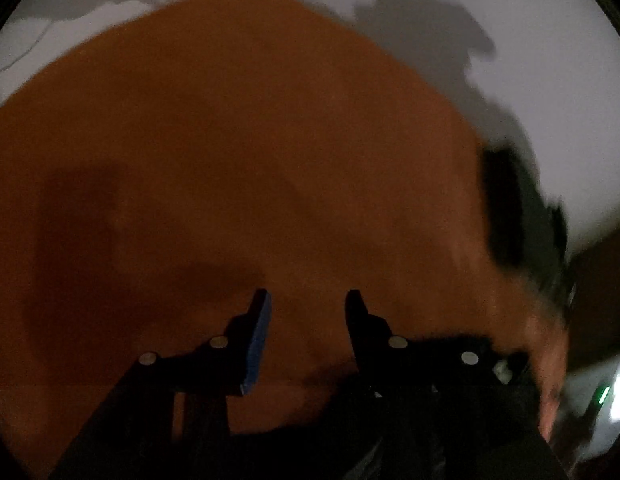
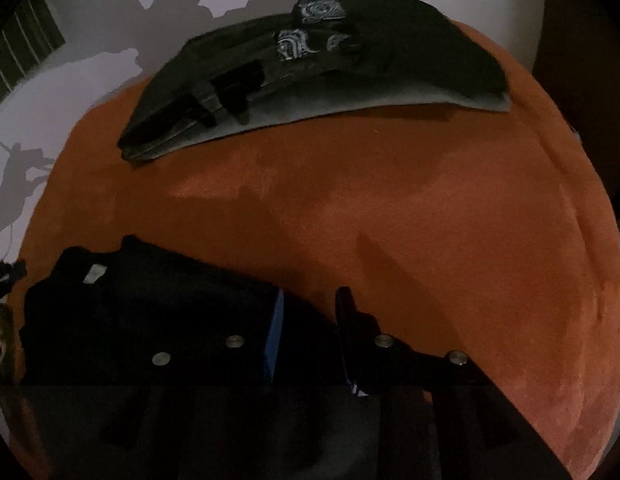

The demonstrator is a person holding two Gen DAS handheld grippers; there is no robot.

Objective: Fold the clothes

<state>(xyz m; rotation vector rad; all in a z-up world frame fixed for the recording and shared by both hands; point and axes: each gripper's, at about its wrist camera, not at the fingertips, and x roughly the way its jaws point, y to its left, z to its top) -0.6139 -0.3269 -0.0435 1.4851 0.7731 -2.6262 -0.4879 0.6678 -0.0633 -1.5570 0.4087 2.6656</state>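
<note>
Black shirt [image 2: 150, 312] — orange cloth [image 2: 390, 208]

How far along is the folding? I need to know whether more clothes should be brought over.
Done: a folded stack of dark clothes, one with a pale print, lies at the far side of the orange surface. A black garment lies near the right tongs, looking folded. In hand: nothing; the right tongs and the left tongs stand open and empty. Left: no unfolded clothes show.

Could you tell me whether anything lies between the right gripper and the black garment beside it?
Nothing visible does. The right gripper is open and empty over the orange surface, with the black garment directly beside it.
</note>
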